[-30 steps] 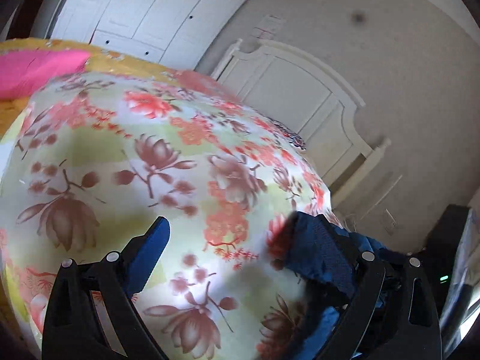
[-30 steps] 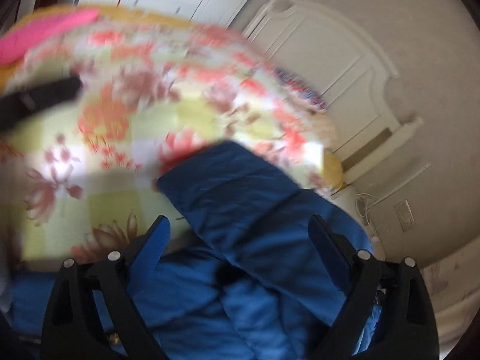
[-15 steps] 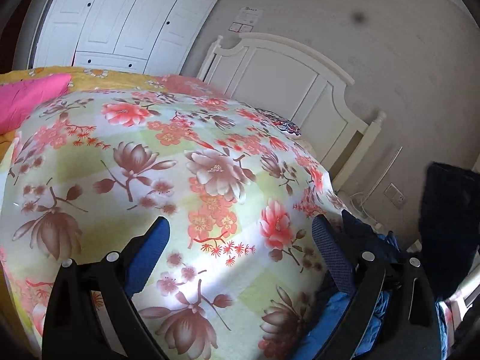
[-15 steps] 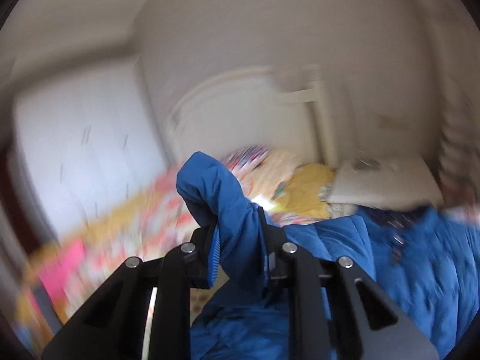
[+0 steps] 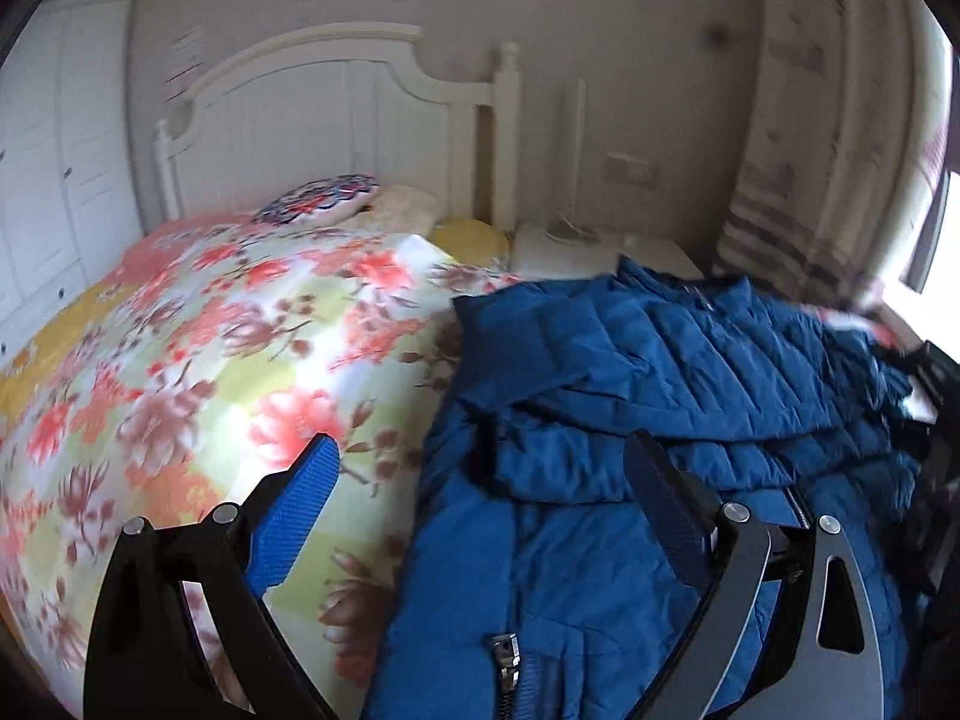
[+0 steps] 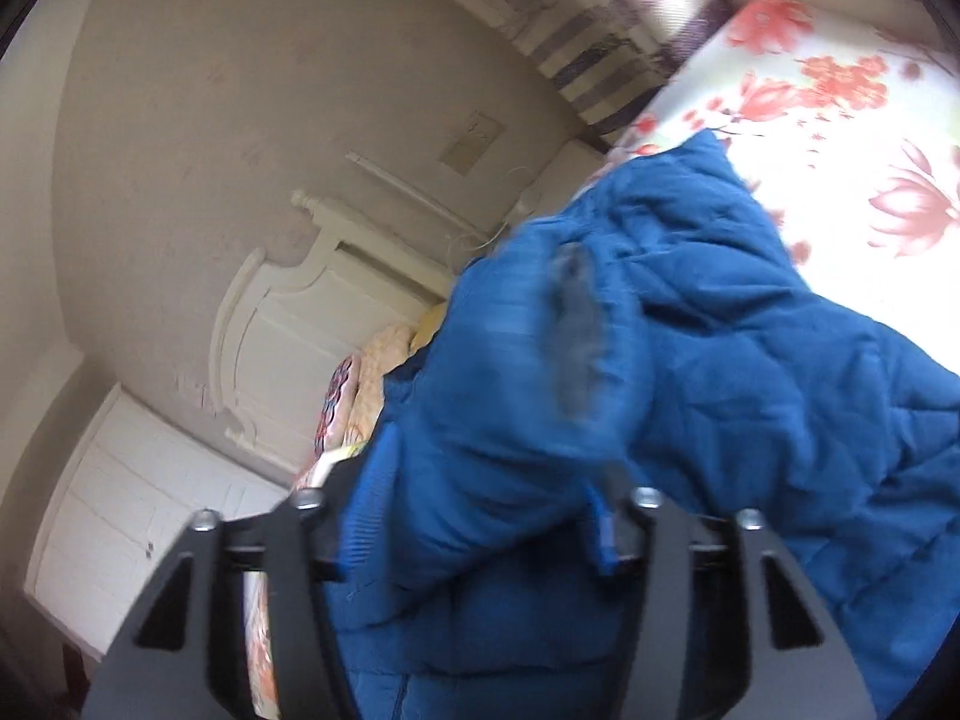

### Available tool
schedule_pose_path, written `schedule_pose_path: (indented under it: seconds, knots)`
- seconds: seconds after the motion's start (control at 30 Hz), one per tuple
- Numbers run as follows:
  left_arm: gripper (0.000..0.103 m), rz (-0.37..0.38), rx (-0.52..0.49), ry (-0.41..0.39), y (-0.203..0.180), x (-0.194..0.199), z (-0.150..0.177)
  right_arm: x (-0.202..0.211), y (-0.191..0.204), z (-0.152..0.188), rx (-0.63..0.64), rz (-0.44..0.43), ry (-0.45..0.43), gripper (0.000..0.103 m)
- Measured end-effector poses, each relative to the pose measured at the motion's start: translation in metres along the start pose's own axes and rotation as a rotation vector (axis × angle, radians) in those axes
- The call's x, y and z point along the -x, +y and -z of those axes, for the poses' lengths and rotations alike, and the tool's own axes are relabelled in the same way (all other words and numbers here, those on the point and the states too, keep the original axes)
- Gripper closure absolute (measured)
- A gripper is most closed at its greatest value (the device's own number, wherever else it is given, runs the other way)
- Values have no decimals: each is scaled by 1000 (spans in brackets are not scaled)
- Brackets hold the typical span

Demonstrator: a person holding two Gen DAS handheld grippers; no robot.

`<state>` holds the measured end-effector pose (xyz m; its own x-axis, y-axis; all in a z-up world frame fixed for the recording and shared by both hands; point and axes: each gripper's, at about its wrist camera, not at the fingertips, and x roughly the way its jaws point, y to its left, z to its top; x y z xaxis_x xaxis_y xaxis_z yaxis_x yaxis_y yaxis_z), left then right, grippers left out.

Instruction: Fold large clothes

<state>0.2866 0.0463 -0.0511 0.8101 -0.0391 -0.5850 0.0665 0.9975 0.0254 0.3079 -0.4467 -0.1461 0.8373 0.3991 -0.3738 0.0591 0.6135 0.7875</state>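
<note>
A blue quilted jacket [image 5: 690,372] lies rumpled on the right side of the bed, zipper toward me. My left gripper [image 5: 480,480] hovers open over the jacket's near left edge, with nothing between its fingers. In the right wrist view a puffy sleeve of the jacket [image 6: 750,390] fills the gap of my right gripper [image 6: 480,510]. Its jaws are opening, and the sleeve still sits between them. The grey-lined cuff [image 6: 573,330] is blurred just beyond the fingers.
The bed has a floral bedspread [image 5: 240,348] and a white headboard [image 5: 336,120] with pillows [image 5: 324,207] against it. A white nightstand [image 5: 576,252] stands beside the bed, a striped curtain [image 5: 780,210] at the right and white wardrobe doors [image 5: 42,180] at the left.
The left view has swung right and levelled, bringing the jacket into view. My right gripper closed on the sleeve, lifted and rolled, and its jaws now stand wider.
</note>
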Motion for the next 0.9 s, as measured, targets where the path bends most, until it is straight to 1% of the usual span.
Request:
schedule_pose_path:
  seconds: [0.03,0.07,0.1,0.13,0.17,0.2,0.27,0.33,0.4,0.47,0.5,0.53,0.57,0.6,0.63,0.67,0.7,0.77,0.8,0.83,0.87,0.9]
  knots:
    - [11,-6,-69,21,-17,-10,-5,-6,9,5,38,21,7,41]
    - [11,-14,-115,35,-28,-21,-6,-7,14,7,66,39,12,42]
    - [11,-17,-186,70,-46,-39,-7,-8,21,11,104,56,18,52]
    - [11,-16,-220,95,-57,-52,-6,-8,27,15,138,75,19,60]
    - [11,-17,-257,118,-68,-66,-5,-9,35,18,166,92,22,63]
    - [11,-23,-283,127,-75,-75,-4,-12,41,20,191,103,23,69]
    - [11,-58,-342,128,-90,-93,-3,-13,50,25,245,117,23,73]
    - [11,-77,-352,120,-93,-100,-6,-14,55,28,272,109,32,74]
    - [12,-91,-340,110,-90,-106,-11,-21,53,19,265,96,37,74]
    - [31,-116,-319,115,-82,-113,-13,-26,54,16,271,87,45,74]
    - [49,-108,-289,122,-76,-115,-14,-28,57,17,296,98,48,74]
    - [59,-78,-233,121,-66,-115,-16,-34,62,17,332,111,55,74]
    - [64,-64,-189,110,-57,-113,-18,-37,70,22,386,130,62,74]
    - [74,-54,-140,96,-47,-110,-19,-41,76,27,433,146,69,74]
    - [77,-46,-93,82,-37,-107,-21,-44,82,31,467,159,79,74]
    - [77,-39,-45,68,-26,-103,-21,-48,86,33,490,169,92,74]
    - [77,-39,-24,69,-19,-103,-21,-52,87,33,497,175,106,74]
    - [77,-34,-9,96,-12,-109,-19,-55,87,33,490,190,120,74]
    - [76,-25,0,112,-9,-112,-17,-55,87,33,485,195,121,71]
    - [76,-26,3,112,-8,-111,-16,-55,87,33,478,206,120,65]
    - [74,-37,-1,105,-9,-108,-16,-54,86,33,469,223,113,61]
    - [68,-52,-15,87,-11,-102,-16,-52,85,31,451,241,100,53]
